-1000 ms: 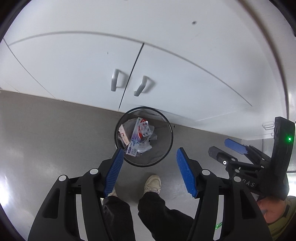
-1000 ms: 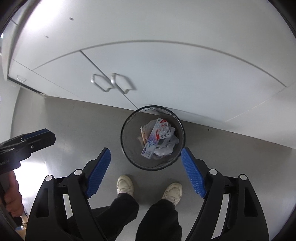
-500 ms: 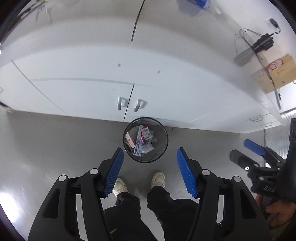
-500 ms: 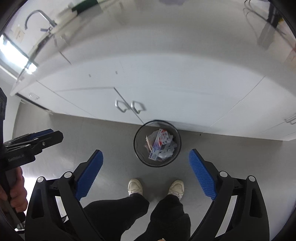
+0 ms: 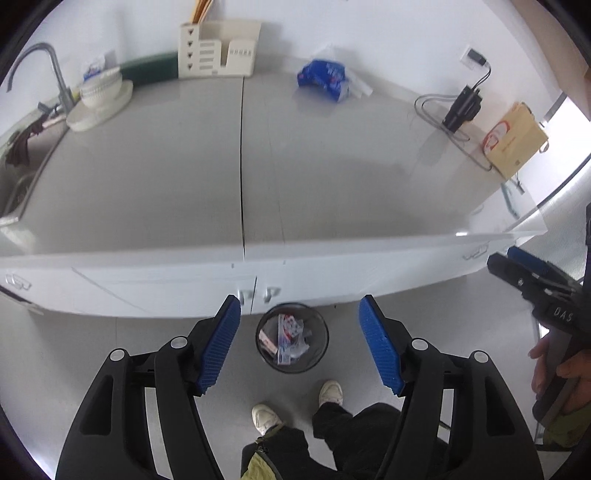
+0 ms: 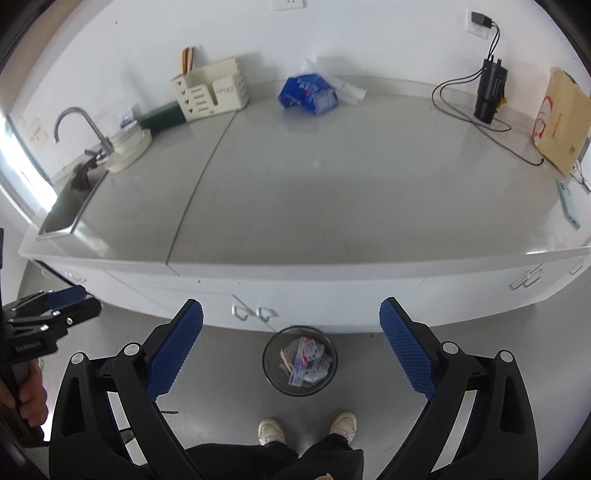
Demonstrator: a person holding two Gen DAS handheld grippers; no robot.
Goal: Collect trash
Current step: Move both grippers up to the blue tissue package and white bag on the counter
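Blue wrapper [image 6: 308,95] on counter, long axis left-right; both claws spread, just widened, empty.

Things counted in the kitchen

Two grippers are seen: left gripper [image 5: 299,345] and right gripper [image 6: 291,352]. One trash bin [image 6: 325,386], one tap [image 6: 79,123], one sink [image 6: 62,214], one blue bag [image 6: 307,95], two shoes and four blue pads are counted.

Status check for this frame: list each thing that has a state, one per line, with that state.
Left gripper: open, empty, jaws just widened.
Right gripper: open, empty, jaws just widened.
Mesh wastebasket: upright on the floor, holding wrappers.
Blue packet: crumpled, lying on the counter.
Cabinet doors: closed.
Charger: plugged in.
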